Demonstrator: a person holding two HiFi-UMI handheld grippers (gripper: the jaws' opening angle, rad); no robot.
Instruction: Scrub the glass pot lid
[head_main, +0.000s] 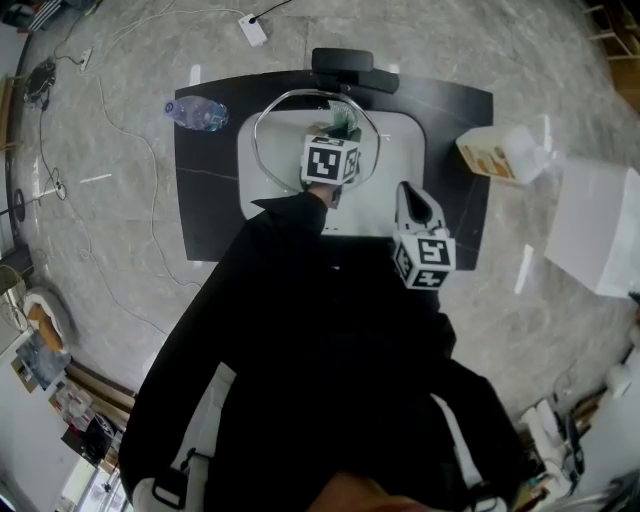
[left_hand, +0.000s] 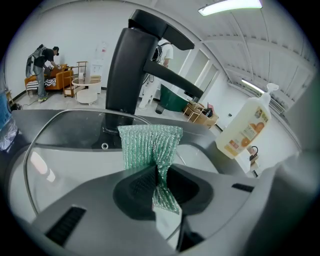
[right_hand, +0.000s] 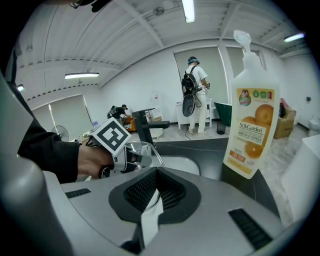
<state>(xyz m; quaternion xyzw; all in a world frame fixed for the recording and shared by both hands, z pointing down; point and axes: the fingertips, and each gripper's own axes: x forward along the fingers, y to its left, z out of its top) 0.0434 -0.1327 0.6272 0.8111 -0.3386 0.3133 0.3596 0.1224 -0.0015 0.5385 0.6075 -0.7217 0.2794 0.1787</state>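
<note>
My left gripper (left_hand: 159, 175) clamps the green scouring cloth (left_hand: 150, 142) at the glass pot lid (head_main: 283, 140), upper centre of the head view; my right gripper (right_hand: 156, 192) has its jaws together, empty.

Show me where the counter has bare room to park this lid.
Bare: the dark counter left of the sink, nearer you than the water bottle; the strip between sink and soap bottle. Crowded: the sink, with lid and left claw.

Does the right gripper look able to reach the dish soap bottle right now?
Probably yes: the right gripper is empty, jaws shut, and nothing stands between it and the dish soap bottle on the countertop.
</note>
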